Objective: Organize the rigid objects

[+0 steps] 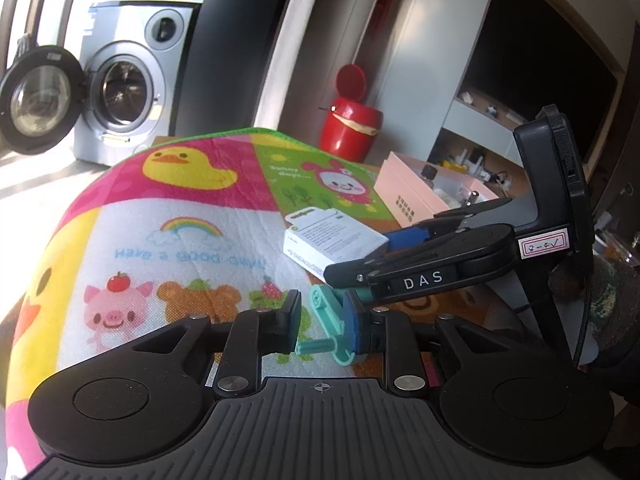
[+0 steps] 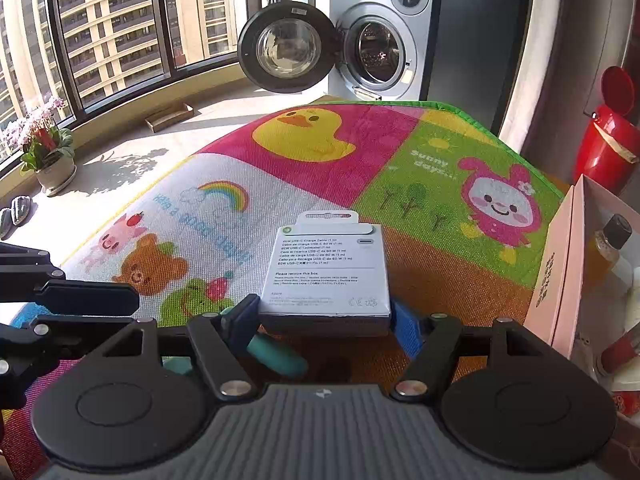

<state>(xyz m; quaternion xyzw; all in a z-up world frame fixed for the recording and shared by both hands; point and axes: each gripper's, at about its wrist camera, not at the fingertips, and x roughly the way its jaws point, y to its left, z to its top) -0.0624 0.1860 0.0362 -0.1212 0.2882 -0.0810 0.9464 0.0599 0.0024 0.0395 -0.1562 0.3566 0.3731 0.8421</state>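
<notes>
The white cable box (image 2: 326, 270) is lying flat on the cartoon play mat (image 2: 320, 168), its near end bracketed by the right gripper (image 2: 326, 312). The blue pads (image 2: 406, 326) are seen at either side of that end, apparently closed on it, though true contact is hard to confirm from this angle. A light, stiff carton is judged here: thin card walls, smooth printed faces, likely a little slippery. A hold across the two long side walls, near the end, looks soundest; a hard squeeze could dent the card, and the hang tab at the far end should be left alone.

Over in the left view, a teal plastic piece (image 1: 332, 320) with a round peg is seen resting against the right-hand pad of the left gripper (image 1: 322, 322). The other pad stands clear of it, so the jaws are parted and nothing is clamped. That piece looks hard, small and awkwardly shaped.

Off to the right, a pink open box (image 2: 560, 276) holding small bottles is set at the mat's edge — a probable destination.
</notes>
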